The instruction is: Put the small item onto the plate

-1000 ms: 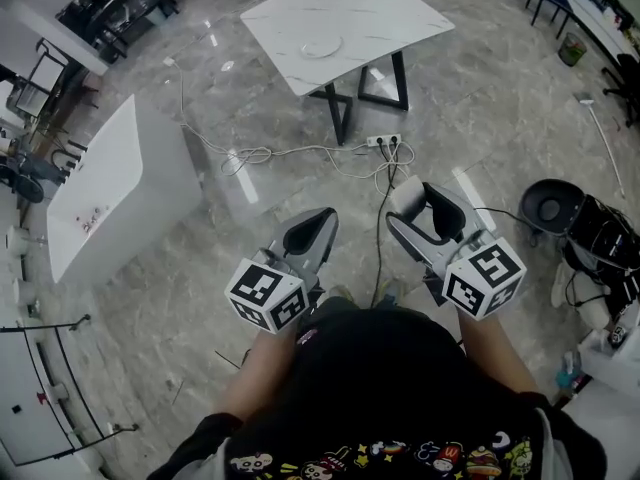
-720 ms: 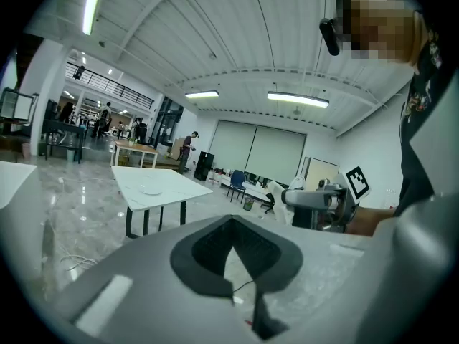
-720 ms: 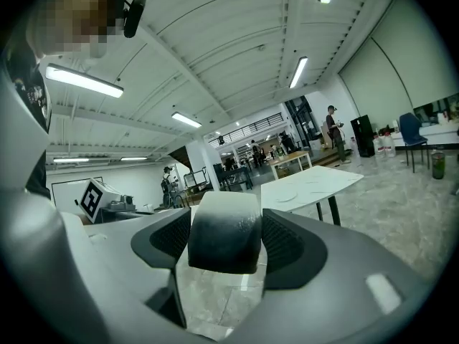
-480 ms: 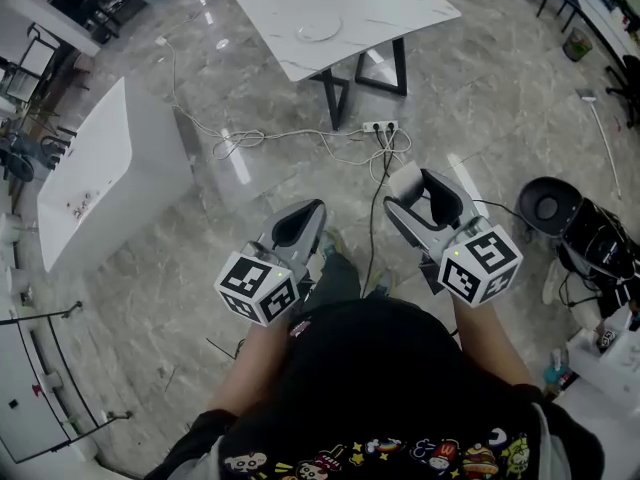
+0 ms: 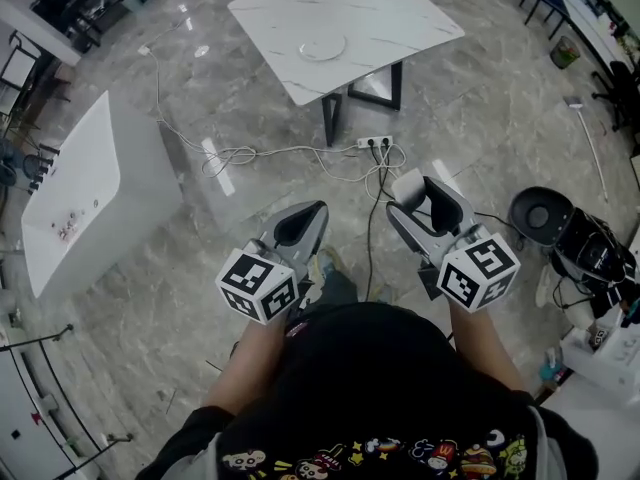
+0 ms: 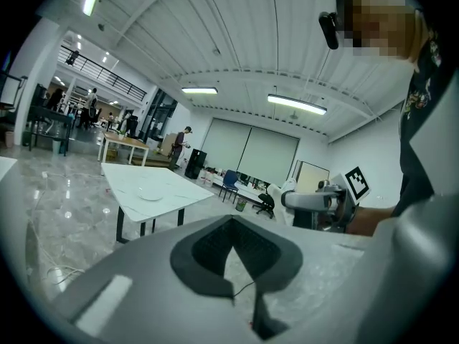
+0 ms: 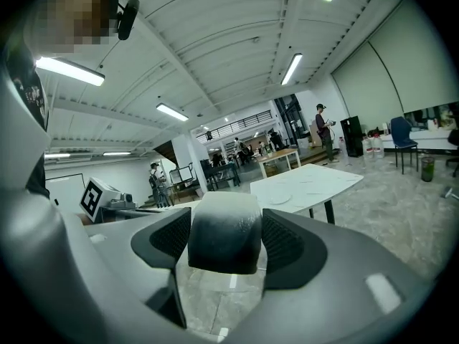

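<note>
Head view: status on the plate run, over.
Right tool shut on small white item. Left tool shut, empty. Plate on marble table ahead, not reached. Cables on floor between.

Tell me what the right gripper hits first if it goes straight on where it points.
Open air first; the right gripper, shut on the small white block, aims roughly at the white marble table, likely its near edge. Depth is unclear.

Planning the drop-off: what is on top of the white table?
Only a pale plate, near the middle of the table. The tabletop under the plate is covered.
</note>
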Demonstrator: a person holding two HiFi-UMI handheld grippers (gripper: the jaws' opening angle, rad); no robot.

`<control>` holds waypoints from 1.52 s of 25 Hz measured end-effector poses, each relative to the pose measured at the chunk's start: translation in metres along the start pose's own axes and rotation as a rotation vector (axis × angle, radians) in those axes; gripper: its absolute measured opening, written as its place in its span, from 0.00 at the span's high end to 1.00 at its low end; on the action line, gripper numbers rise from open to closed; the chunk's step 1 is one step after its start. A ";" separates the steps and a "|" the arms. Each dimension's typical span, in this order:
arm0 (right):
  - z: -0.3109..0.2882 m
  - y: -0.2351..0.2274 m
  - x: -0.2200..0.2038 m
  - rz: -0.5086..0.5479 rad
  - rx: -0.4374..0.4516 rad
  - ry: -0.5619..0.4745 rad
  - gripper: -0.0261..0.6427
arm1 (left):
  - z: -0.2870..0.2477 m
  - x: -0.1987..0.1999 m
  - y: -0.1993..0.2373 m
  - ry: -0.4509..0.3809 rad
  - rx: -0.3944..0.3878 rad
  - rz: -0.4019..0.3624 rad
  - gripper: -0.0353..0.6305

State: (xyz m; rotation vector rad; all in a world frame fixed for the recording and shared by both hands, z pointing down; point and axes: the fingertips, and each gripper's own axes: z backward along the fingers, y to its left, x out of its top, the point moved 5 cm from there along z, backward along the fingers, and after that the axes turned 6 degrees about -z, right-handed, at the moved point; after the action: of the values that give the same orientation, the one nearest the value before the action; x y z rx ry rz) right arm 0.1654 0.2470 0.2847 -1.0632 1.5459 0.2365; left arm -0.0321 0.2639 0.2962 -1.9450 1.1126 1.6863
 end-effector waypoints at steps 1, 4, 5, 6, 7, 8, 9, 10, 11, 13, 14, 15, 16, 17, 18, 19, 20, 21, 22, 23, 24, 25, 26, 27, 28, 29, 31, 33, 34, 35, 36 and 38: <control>-0.007 0.001 0.001 -0.003 -0.009 0.001 0.46 | -0.002 0.001 0.008 0.001 -0.012 0.003 0.94; -0.028 0.006 0.002 -0.010 -0.037 0.004 0.46 | -0.008 0.002 0.031 0.011 -0.052 0.007 0.94; -0.034 0.008 0.003 -0.012 -0.046 0.006 0.46 | -0.009 0.003 0.037 0.015 -0.066 0.007 0.94; -0.040 0.009 0.003 -0.015 -0.055 0.008 0.46 | -0.011 0.003 0.043 0.020 -0.080 0.008 0.94; -0.044 0.011 0.003 -0.019 -0.062 0.010 0.46 | -0.013 0.004 0.048 0.024 -0.093 0.009 0.94; -0.049 0.012 0.004 -0.022 -0.069 0.012 0.46 | -0.015 0.005 0.053 0.028 -0.105 0.010 0.94; -0.053 0.014 0.005 -0.025 -0.076 0.013 0.46 | -0.016 0.006 0.057 0.030 -0.117 0.011 0.94; -0.058 0.015 0.007 -0.027 -0.082 0.013 0.46 | -0.018 0.007 0.061 0.031 -0.127 0.012 0.94; -0.063 0.016 0.009 -0.029 -0.088 0.012 0.46 | -0.019 0.009 0.066 0.032 -0.136 0.013 0.94; -0.074 0.019 0.013 -0.030 -0.100 0.006 0.46 | -0.019 0.012 0.075 0.032 -0.151 0.015 0.94; -0.078 0.020 0.015 -0.031 -0.104 0.002 0.46 | -0.018 0.014 0.079 0.033 -0.158 0.014 0.94; -0.082 0.021 0.016 -0.032 -0.106 -0.003 0.46 | -0.018 0.015 0.083 0.035 -0.163 0.011 0.94; -0.086 0.022 0.018 -0.033 -0.107 -0.007 0.46 | -0.017 0.016 0.086 0.038 -0.166 0.007 0.94; -0.089 0.023 0.019 -0.035 -0.106 -0.009 0.46 | -0.016 0.017 0.090 0.039 -0.166 0.004 0.94; -0.091 0.024 0.021 -0.034 -0.104 -0.009 0.46 | -0.015 0.018 0.093 0.040 -0.163 0.002 0.94; -0.094 0.025 0.022 -0.032 -0.102 -0.008 0.46 | -0.013 0.020 0.096 0.038 -0.158 0.002 0.94; -0.096 0.027 0.023 -0.029 -0.098 -0.007 0.46 | -0.011 0.022 0.100 0.036 -0.152 0.002 0.94; -0.098 0.028 0.025 -0.027 -0.095 -0.007 0.46 | -0.009 0.024 0.103 0.033 -0.145 0.001 0.94; -0.100 0.028 0.026 -0.025 -0.092 -0.009 0.46 | -0.008 0.025 0.106 0.030 -0.138 -0.001 0.94; -0.102 0.029 0.026 -0.025 -0.088 -0.009 0.46 | -0.007 0.025 0.109 0.029 -0.132 -0.002 0.94; -0.104 0.028 0.025 -0.024 -0.085 -0.009 0.46 | -0.006 0.024 0.111 0.029 -0.126 -0.002 0.94; -0.106 0.027 0.024 -0.025 -0.080 -0.009 0.46 | -0.006 0.022 0.114 0.030 -0.121 -0.002 0.94; -0.108 0.025 0.022 -0.025 -0.076 -0.008 0.46 | -0.007 0.020 0.116 0.031 -0.115 -0.002 0.94; -0.110 0.022 0.021 -0.024 -0.071 -0.007 0.46 | -0.009 0.019 0.116 0.032 -0.111 -0.002 0.94; -0.112 0.019 0.021 -0.023 -0.065 -0.006 0.46 | -0.011 0.018 0.117 0.031 -0.105 -0.003 0.94; -0.113 0.016 0.021 -0.022 -0.058 -0.006 0.46 | -0.012 0.017 0.117 0.030 -0.098 -0.005 0.94; -0.119 0.010 0.023 -0.024 -0.044 -0.007 0.46 | -0.015 0.018 0.120 0.030 -0.080 -0.005 0.94; -0.126 0.004 0.027 -0.024 -0.030 -0.004 0.46 | -0.017 0.021 0.123 0.029 -0.062 0.003 0.94; -0.129 0.001 0.031 -0.022 -0.023 -0.002 0.46 | -0.019 0.024 0.124 0.030 -0.055 0.004 0.94; -0.133 -0.003 0.035 -0.019 -0.016 -0.001 0.46 | -0.022 0.027 0.125 0.032 -0.050 0.002 0.94; -0.137 -0.008 0.040 -0.017 -0.008 -0.001 0.46 | -0.026 0.029 0.127 0.036 -0.046 -0.001 0.94; -0.145 -0.019 0.047 -0.019 0.006 0.001 0.46 | -0.038 0.034 0.132 0.044 -0.038 -0.003 0.94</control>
State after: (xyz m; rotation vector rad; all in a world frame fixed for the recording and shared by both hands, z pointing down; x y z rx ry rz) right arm 0.0852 0.1162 0.2940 -1.0732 1.5355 0.2187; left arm -0.1035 0.1425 0.3042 -2.0146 1.0999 1.6822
